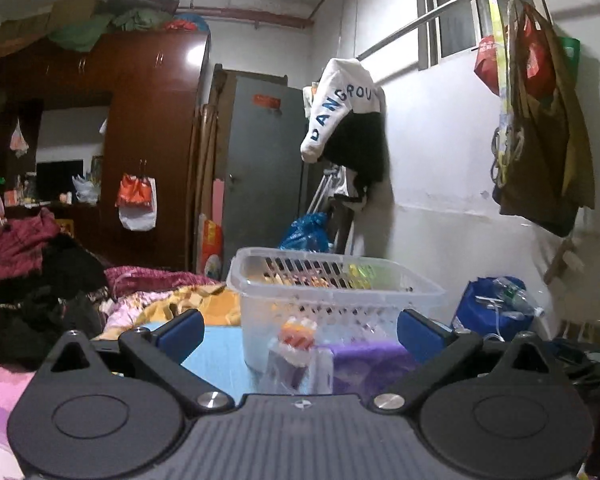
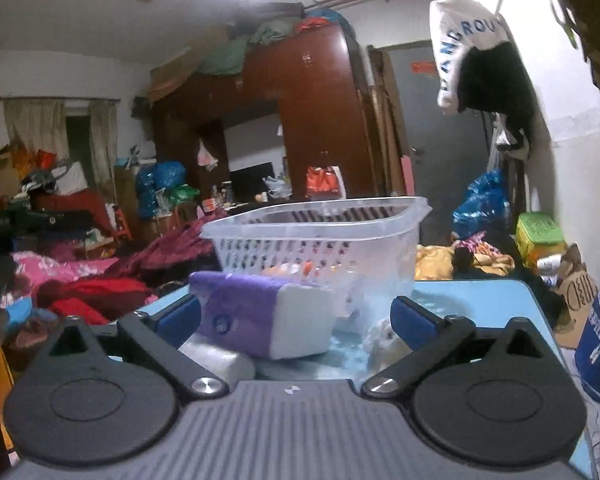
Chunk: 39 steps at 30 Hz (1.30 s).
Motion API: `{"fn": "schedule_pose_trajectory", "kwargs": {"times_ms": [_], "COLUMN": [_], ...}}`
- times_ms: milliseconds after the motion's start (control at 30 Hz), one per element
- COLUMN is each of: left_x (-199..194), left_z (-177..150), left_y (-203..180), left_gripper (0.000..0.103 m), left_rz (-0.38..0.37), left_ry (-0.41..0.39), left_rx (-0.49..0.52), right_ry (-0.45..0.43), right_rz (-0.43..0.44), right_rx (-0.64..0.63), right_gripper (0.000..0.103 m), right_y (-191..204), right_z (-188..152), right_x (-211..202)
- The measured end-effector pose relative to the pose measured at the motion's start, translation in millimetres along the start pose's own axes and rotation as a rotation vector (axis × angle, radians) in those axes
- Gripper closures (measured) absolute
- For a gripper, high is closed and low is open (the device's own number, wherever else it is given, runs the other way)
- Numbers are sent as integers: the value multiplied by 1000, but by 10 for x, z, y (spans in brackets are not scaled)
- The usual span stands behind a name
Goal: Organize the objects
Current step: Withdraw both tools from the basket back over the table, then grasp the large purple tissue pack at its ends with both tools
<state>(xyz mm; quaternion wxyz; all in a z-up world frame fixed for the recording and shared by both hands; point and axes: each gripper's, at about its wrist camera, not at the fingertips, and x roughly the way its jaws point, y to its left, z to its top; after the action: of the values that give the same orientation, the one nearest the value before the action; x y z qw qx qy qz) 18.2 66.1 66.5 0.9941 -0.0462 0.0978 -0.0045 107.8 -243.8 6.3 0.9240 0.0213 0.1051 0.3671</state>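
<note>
Purple tissue pack on blue table, near side of clear basket: soft, light, crushable, best pinched across short sides; right gripper and left gripper both spread, empty.

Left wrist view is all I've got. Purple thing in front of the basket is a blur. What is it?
Observer: From the right wrist, a purple pack with a white end face, lying on the blue table just before the clear basket.
Operator: Is the right gripper on it?
Observer: No. The right gripper is open, the pack lying between its blue pads, not clamped.
Operator: Anything else near it?
Observer: A silvery wrapped item lies low by the left pad, partly under the pack; I cannot tell what it is.
</note>
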Motion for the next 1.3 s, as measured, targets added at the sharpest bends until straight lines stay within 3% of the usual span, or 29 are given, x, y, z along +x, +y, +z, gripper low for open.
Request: {"fn": "schedule_pose_trajectory", "kwargs": {"times_ms": [233,467,567,700,833,933,1000,1233,1300], "left_x": [-465,-524,-274,316,867,1054,1100,1230,1272], "left_z": [228,167,6,-291,-469,-567,-614,-606,-626], "left_y": [-267,-463,-426,-253,-93,-1,28,8,-29], "left_gripper": [0,0,0,0,5,15,23,34,39], "left_rz": [-14,-39,-31,-105,-123,-167,-190,-244,-248], "left_ry": [-57,-24,-2,98,156,184,191,203,214], "left_rx": [93,197,182,97,63,22,7,-14,-3], "right_ry": [-1,-19,-7,28,59,89,117,175,191], "right_rz": [-21,-45,-42,12,13,23,33,66,92], "right_rx": [4,-13,-9,9,0,-17,-31,-59,-58], "right_gripper": [0,0,0,0,2,14,27,35,49], "right_y": [-44,9,32,-29,-79,-75,-55,-38,-52], "right_z": [88,26,-36,-81,-84,-87,-98,-177,-189], "right_x": [38,-49,10,242,473,589,658,788,786]}}
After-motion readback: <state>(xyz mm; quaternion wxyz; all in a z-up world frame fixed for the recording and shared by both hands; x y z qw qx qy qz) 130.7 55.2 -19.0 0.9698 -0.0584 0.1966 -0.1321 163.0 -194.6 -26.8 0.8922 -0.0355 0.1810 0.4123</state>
